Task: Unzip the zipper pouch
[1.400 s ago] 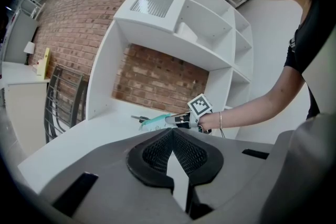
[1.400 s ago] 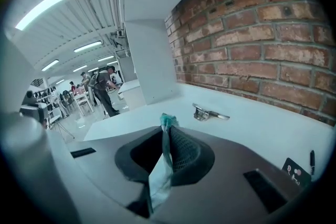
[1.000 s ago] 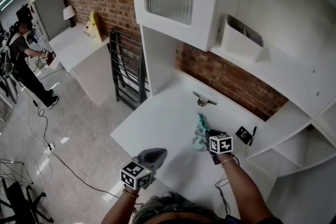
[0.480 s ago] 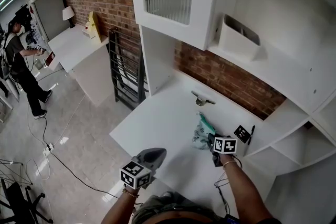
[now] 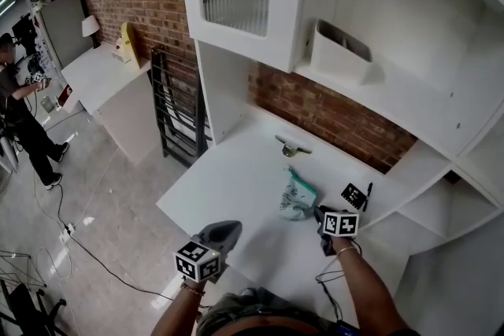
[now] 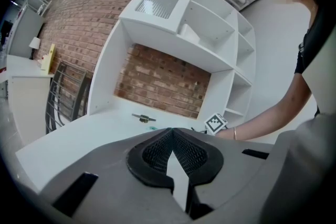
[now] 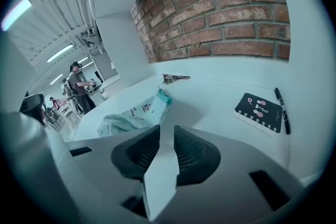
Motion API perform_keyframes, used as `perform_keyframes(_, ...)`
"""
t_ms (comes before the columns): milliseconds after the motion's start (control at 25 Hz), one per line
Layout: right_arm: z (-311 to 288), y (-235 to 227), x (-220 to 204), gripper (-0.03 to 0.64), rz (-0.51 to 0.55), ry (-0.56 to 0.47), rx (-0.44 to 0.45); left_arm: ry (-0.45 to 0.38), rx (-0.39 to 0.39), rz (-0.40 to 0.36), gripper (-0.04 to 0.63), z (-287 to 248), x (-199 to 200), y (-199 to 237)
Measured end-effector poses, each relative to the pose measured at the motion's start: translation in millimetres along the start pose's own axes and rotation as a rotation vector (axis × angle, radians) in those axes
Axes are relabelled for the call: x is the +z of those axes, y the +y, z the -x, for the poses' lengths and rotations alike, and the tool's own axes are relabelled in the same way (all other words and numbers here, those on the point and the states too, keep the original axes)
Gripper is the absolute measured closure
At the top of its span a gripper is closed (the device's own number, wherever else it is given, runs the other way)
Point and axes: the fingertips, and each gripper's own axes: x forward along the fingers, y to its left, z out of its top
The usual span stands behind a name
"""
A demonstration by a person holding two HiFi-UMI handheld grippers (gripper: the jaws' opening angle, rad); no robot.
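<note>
Your right hand-held gripper [image 5: 322,215] left the zipper pouch [image 5: 297,195], jaws slightly apart, empty; your left hand-held gripper [image 5: 233,227] stayed shut

Scene bright, even; ceiling tube lights [image 7: 16,13] overhead. Soft shadows on white desk [image 5: 236,185]. Both gripper views: heavy fisheye, dark corner vignette; right w/ cool tint.
</note>
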Motion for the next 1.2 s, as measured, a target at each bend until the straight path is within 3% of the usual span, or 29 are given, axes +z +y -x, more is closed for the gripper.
perform_keyframes(240, 29, -11, -5, 0.577, 0.019, -0.058, -0.021, -0.013, 0.005, -0.001, 0.594, -9, 2, -8)
perform_keyframes(360, 49, -9, 0, 0.612, 0.087, -0.103, -0.04, -0.008, -0.014, -0.003, 0.594, -15, 1, -17)
perform_keyframes(480, 69, -2, 5, 0.615, 0.14, -0.153, -0.029, -0.001, -0.028, -0.028, 0.594, -21, 2, -26)
perform_keyframes(640, 99, 15, 16, 0.615, 0.125, -0.256, 0.0, 0.022, -0.042, -0.071, 0.594, -25, -2, -35)
perform_keyframes(800, 129, 38, 27, 0.615, 0.176, -0.341, 0.012, 0.013, -0.044, -0.064, 0.594, -26, 0, -43)
perform_keyframes(1200, 191, 66, 43, 0.615, 0.136, -0.511, 0.006, -0.006, -0.021, -0.079, 0.594, -24, 5, -60)
